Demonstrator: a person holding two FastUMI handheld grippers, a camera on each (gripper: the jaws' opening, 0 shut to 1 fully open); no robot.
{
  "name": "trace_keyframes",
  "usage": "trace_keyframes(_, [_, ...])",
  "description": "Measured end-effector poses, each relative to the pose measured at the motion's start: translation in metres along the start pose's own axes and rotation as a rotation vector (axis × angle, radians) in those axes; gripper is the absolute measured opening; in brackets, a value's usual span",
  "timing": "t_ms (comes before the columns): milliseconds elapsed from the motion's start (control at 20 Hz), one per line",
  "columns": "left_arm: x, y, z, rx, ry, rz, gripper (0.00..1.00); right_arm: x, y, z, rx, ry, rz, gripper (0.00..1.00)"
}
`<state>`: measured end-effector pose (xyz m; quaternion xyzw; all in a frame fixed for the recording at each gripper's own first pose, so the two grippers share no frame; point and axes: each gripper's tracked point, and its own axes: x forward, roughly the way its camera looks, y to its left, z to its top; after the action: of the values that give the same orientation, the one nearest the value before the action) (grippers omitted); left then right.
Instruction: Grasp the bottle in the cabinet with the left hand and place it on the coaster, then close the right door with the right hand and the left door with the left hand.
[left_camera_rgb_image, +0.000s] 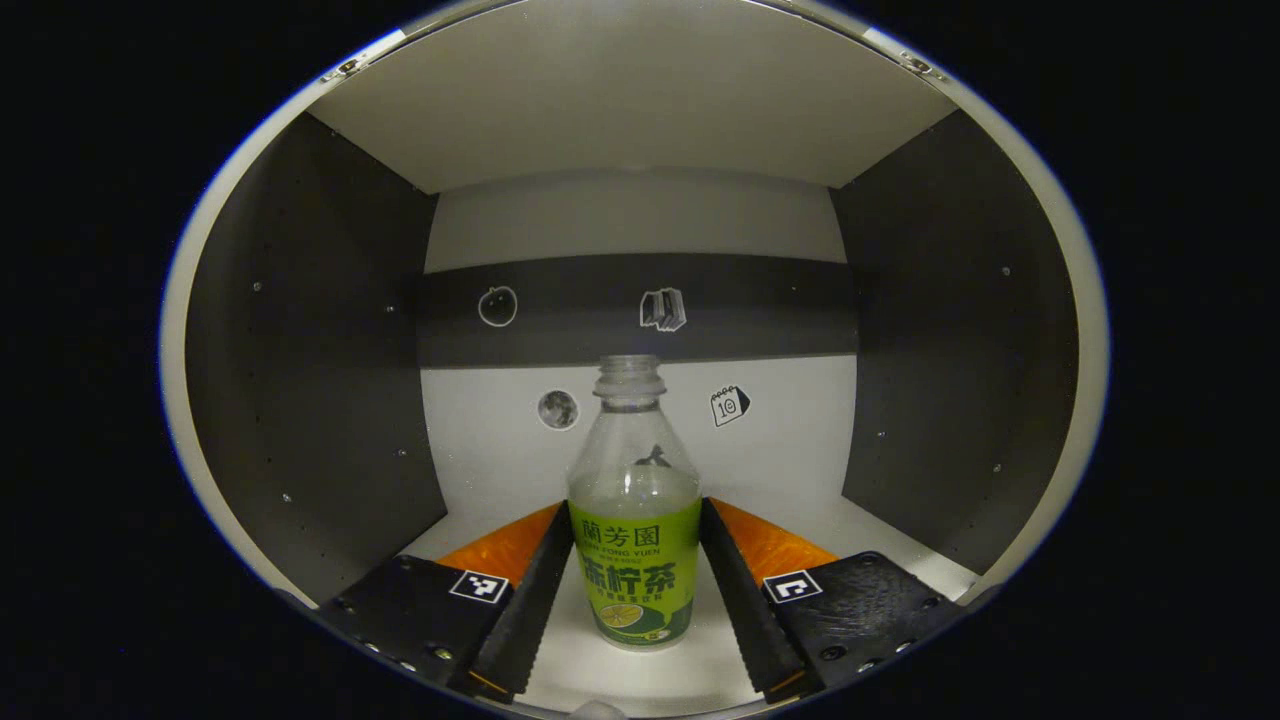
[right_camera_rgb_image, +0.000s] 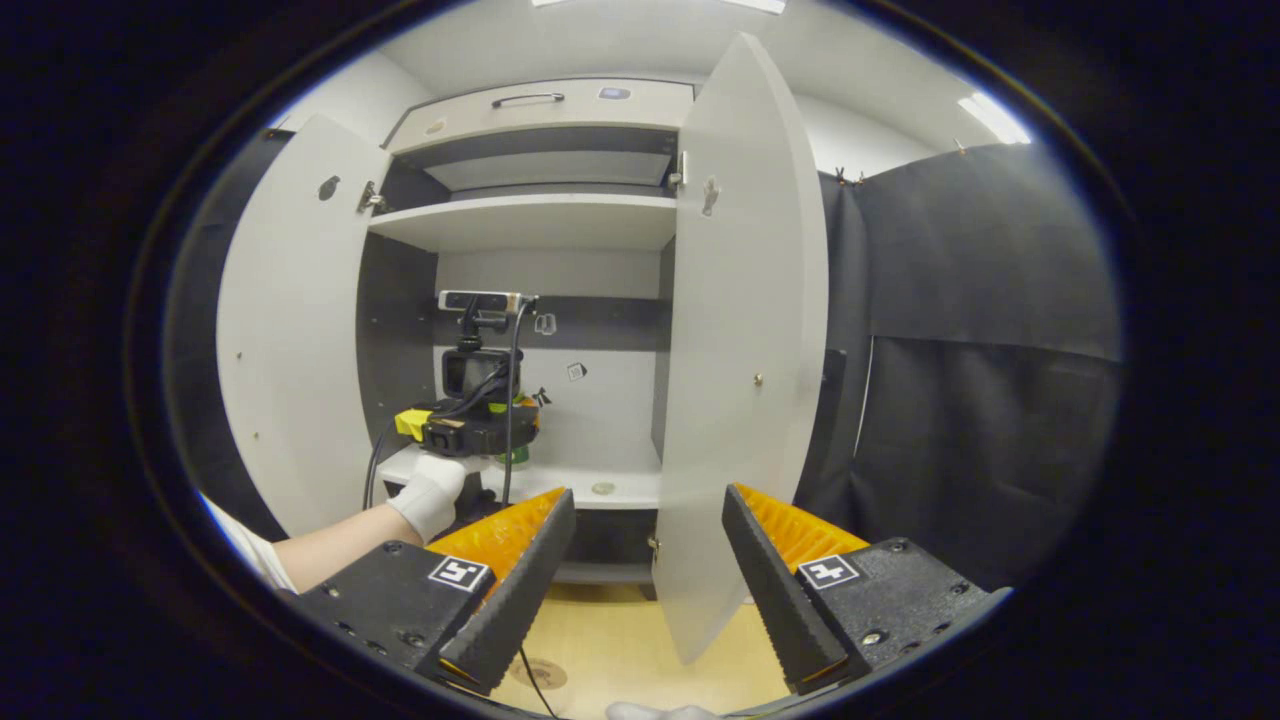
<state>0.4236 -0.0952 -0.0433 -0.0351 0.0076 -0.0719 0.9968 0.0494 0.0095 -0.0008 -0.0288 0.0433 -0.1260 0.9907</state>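
Observation:
A clear plastic bottle (left_camera_rgb_image: 634, 520) with a green label and no cap stands upright on the cabinet's white shelf (left_camera_rgb_image: 880, 540). My left gripper (left_camera_rgb_image: 636, 508) is open inside the cabinet, one finger on each side of the bottle, with a thin gap showing lower down. In the right gripper view a gloved hand (right_camera_rgb_image: 430, 495) holds that left gripper (right_camera_rgb_image: 470, 425) in the cabinet, and a bit of the green bottle (right_camera_rgb_image: 515, 456) shows behind it. My right gripper (right_camera_rgb_image: 648, 510) is open and holds nothing, in front of the open right door (right_camera_rgb_image: 745, 350). The left door (right_camera_rgb_image: 290, 340) is open too.
Dark side walls (left_camera_rgb_image: 320, 380) and a shelf above enclose the compartment. A round disc (right_camera_rgb_image: 540, 672) lies on the wooden surface (right_camera_rgb_image: 620, 650) below the cabinet, and a small round thing (right_camera_rgb_image: 603, 488) sits on the shelf's front. Black cloth (right_camera_rgb_image: 980, 380) hangs at the right.

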Motion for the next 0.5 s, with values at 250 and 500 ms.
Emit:
trace_keyframes(250, [-0.033,-0.006,0.029,-0.024,-0.087,-0.102,0.74,-0.004,-0.006,-0.005,0.014,0.004,0.012,0.96])
trace_keyframes(500, [-0.121,-0.015,0.043,0.017,-0.141,-0.182,0.74,-0.014,-0.011,-0.006,0.013,-0.022,0.034,0.97])
